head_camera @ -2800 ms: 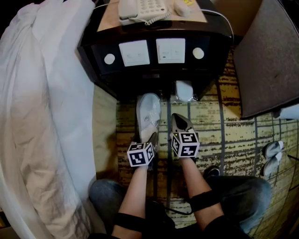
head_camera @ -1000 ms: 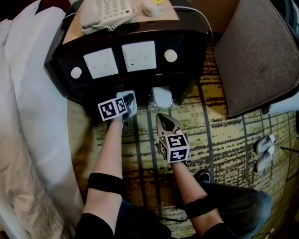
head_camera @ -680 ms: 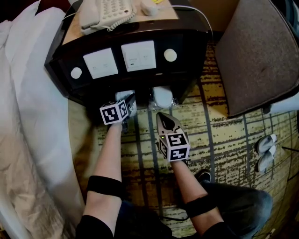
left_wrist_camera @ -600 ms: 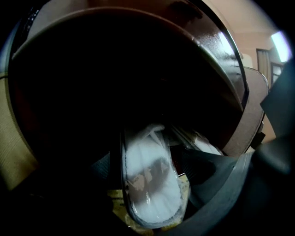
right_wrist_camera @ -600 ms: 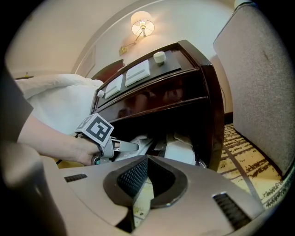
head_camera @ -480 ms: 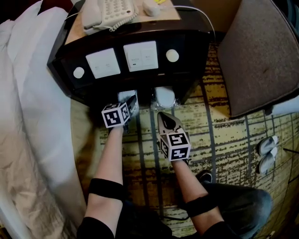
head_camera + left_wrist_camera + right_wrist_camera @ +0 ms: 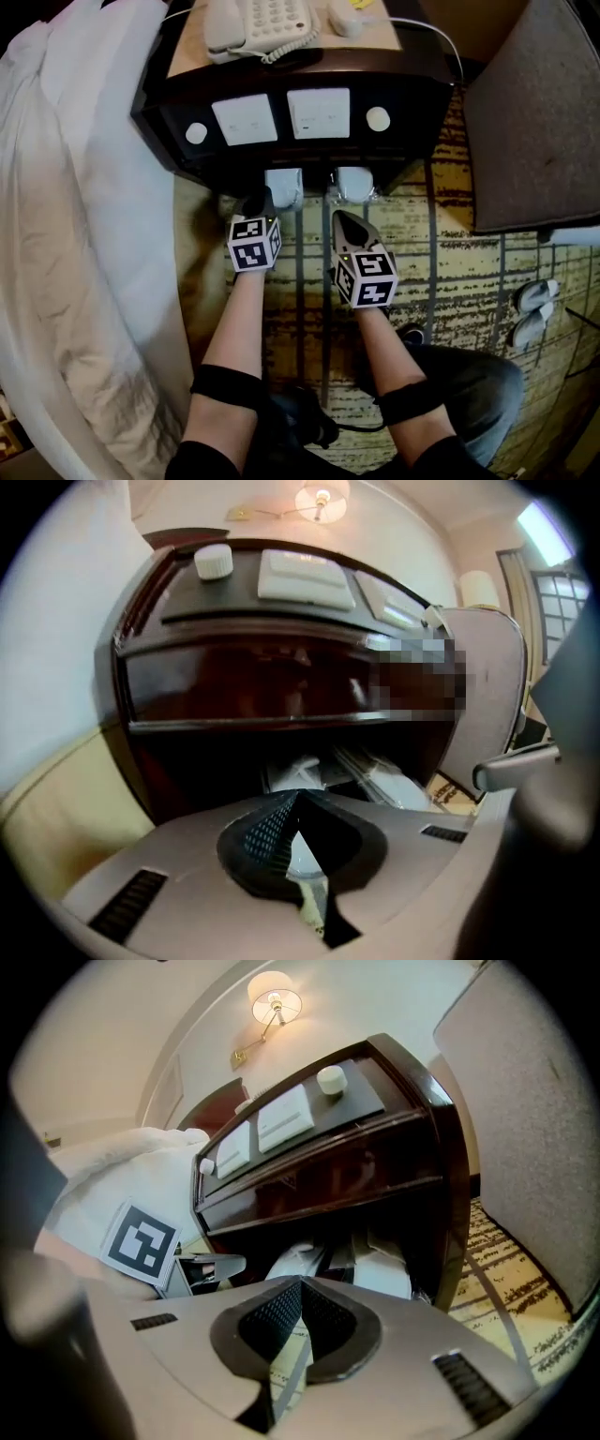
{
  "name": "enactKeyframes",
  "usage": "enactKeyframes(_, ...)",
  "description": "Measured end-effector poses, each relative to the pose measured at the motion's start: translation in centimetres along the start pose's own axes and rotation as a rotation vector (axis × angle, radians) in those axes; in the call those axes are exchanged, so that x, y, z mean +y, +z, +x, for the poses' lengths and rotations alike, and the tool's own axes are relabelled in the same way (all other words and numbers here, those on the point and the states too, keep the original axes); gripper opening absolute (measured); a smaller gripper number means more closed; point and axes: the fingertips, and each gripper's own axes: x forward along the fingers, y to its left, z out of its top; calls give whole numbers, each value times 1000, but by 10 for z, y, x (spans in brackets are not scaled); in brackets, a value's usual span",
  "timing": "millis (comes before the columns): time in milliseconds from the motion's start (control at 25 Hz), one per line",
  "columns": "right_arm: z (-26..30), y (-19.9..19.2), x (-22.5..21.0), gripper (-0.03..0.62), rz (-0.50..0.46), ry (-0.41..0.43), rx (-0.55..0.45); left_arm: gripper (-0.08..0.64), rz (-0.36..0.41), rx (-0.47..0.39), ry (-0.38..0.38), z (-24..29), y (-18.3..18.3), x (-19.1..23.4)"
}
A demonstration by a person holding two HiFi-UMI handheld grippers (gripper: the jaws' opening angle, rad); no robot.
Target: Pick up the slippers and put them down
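In the head view the left gripper (image 7: pixel 256 201) is clenched on nothing, its jaws having just snapped together. Just ahead of its tip, slightly to its right, lies a white slipper (image 7: pixel 284 186), tucked under the front edge of the dark nightstand (image 7: pixel 412 103). The right gripper (image 7: pixel 344 218) is also shut and empty, and a second slipper (image 7: pixel 353 184) lies straight ahead of it, a little apart. Both grippers hang over the patterned carpet (image 7: pixel 450 272), and the white bed (image 7: pixel 94 234) lies out to the left gripper's left. In the left gripper view the two dark pads meet at the tip with nothing caught between them (only pale floor and slipper show past the seam), and both slippers lie side by side beyond, in the shadow under the nightstand. In the right gripper view the pads are likewise pressed together and bare. The slippers sit ahead under the nightstand, and the left gripper's marker cube shows off to its left.
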Motion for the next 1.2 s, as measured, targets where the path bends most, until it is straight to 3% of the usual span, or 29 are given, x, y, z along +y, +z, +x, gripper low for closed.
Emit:
enactKeyframes(280, -67, 86, 46, 5, -21, -6, 49, 8, -46, 49, -8, -109, 58, -17)
enactKeyframes(520, -148, 197, 107, 3, -40, 0, 59, 8, -53, 49, -25, -238, 160, -24)
enactKeyframes(720, -218, 297, 162, 3, -78, 29, 39, 8, -37, 19, -25, -343, 262, -21)
enactKeyframes(920, -315, 375, 205, 3, -142, 34, 41, 8, -18, -12, -36, -456, 338, -24)
enactKeyframes(1080, -391, 432, 220, 3, -175, 18, -5, 8, -11, -67, -32, -535, 387, -27)
enactKeyframes(1200, -443, 454, 222, 3, -198, -4, -20, 8, 4, -94, -67, -580, 409, -36)
